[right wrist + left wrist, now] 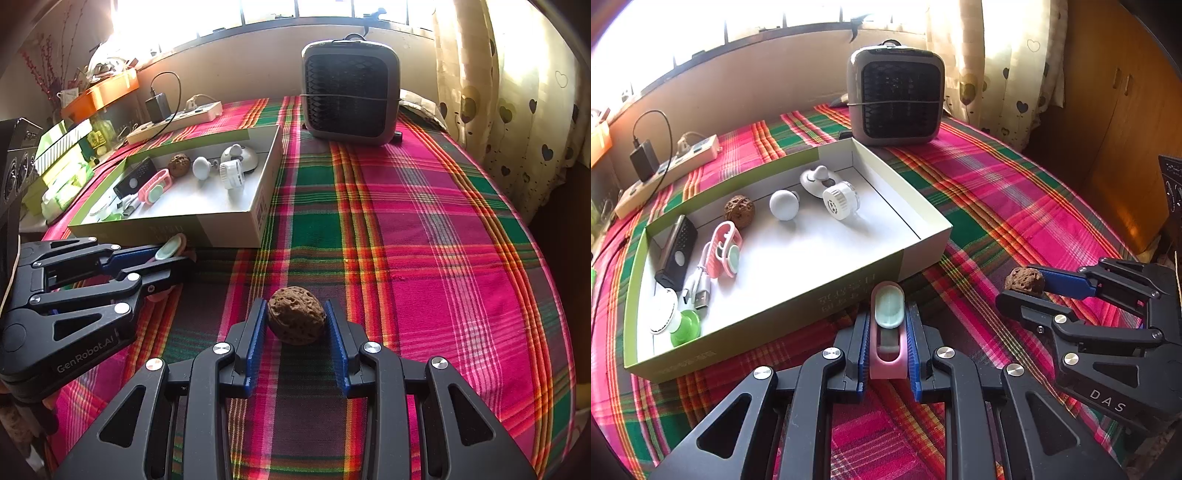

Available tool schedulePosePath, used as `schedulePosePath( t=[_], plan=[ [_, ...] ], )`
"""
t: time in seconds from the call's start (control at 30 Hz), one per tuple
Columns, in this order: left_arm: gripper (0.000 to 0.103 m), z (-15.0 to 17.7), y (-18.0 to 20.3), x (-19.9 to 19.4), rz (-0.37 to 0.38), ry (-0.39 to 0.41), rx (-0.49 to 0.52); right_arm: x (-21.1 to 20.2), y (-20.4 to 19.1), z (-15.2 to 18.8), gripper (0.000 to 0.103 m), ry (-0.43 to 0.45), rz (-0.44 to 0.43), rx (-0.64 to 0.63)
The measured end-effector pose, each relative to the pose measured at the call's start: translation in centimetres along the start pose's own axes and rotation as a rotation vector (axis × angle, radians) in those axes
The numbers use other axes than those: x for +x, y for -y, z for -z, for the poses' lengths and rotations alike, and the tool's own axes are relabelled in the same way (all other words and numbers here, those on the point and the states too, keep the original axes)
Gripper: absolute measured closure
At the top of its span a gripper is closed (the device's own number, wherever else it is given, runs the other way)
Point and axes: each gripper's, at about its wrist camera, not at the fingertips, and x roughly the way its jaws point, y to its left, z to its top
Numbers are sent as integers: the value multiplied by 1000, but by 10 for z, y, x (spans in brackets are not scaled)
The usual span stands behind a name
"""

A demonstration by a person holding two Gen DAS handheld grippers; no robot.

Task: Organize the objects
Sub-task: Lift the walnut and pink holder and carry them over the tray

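Note:
My left gripper [887, 325] is shut on a pink clip with a mint pad [888, 332], held just in front of the near wall of the open cardboard box [849, 280]. My right gripper [295, 321] is shut on a brown walnut [296, 314] low over the plaid cloth, to the right of the box; it also shows in the left wrist view [1023, 286] with the walnut [1022, 281]. The left gripper shows in the right wrist view [173, 258]. The box holds another walnut [739, 211], a second pink clip [726, 251], a white ball [784, 205], a black device [676, 256], a USB cable [700, 288].
A grey fan heater [897, 96] stands behind the box at the table's back. A power strip with a charger [665, 166] lies at the back left. A plaid cloth [424, 240] covers the table. A curtain [517, 92] hangs at the right. Boxes and clutter [62, 166] sit left.

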Motion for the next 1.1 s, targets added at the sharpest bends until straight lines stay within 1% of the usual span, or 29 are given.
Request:
schedulePosePath(
  t=[0.4, 0.67, 1.1],
  plan=[
    [87, 5, -2, -14, 6, 22, -9, -10, -8, -4, 70, 26, -15, -14],
    [87, 4, -11, -25, 6, 44, -50, -16, -16, -11, 70, 50, -22, -34],
    [87, -4, -33, -39, -39, 77, -93, -22, -36, -35, 70, 101, -53, -95]
  ],
)
